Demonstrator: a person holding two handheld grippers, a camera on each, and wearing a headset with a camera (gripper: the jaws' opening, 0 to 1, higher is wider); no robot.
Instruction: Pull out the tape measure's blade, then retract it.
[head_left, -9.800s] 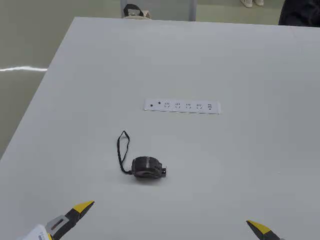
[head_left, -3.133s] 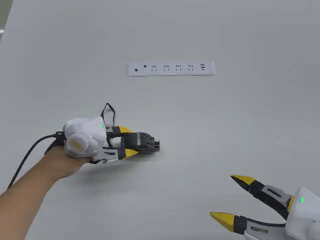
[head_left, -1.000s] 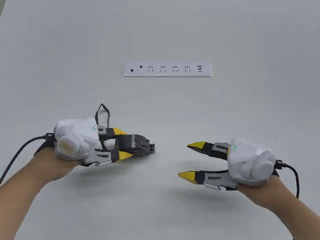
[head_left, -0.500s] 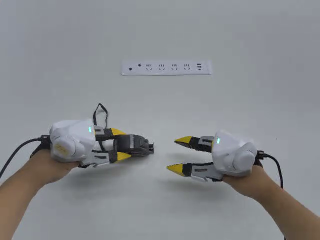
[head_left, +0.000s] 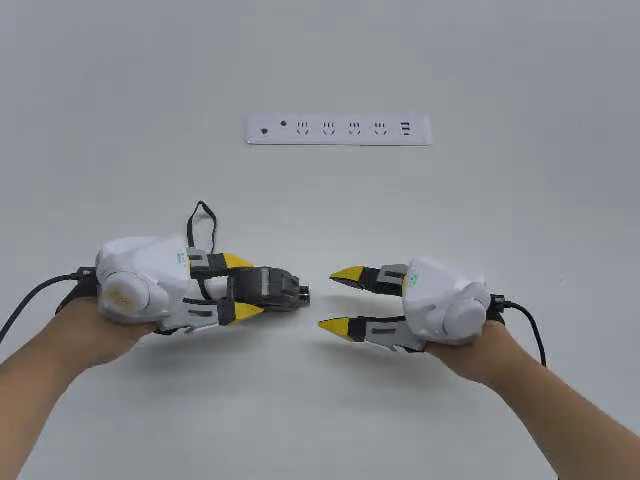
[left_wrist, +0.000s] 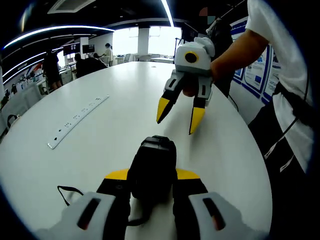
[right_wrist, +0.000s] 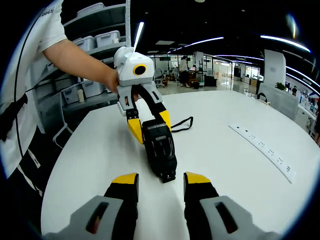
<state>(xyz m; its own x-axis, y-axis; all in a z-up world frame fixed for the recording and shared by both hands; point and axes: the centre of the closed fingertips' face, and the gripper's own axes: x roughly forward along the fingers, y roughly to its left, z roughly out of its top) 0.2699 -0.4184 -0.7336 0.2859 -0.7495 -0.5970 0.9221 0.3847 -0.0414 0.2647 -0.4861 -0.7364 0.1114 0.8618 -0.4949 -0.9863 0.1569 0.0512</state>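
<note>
Gripping tape measure (head_left: 274, 287), left hand-held gripper (head_left: 250, 287) covers its sides; hook (right_wrist: 169, 176) possibly visible.

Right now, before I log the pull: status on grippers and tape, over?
Left gripper shut on tape. Right gripper open, tips facing the tape's nose, short of it. Blade not out. Nothing between them; power strip far back.

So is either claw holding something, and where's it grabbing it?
The left gripper is shut on the tape measure, jaws on the two sides of its case. The right gripper is open, holding nothing.
</note>
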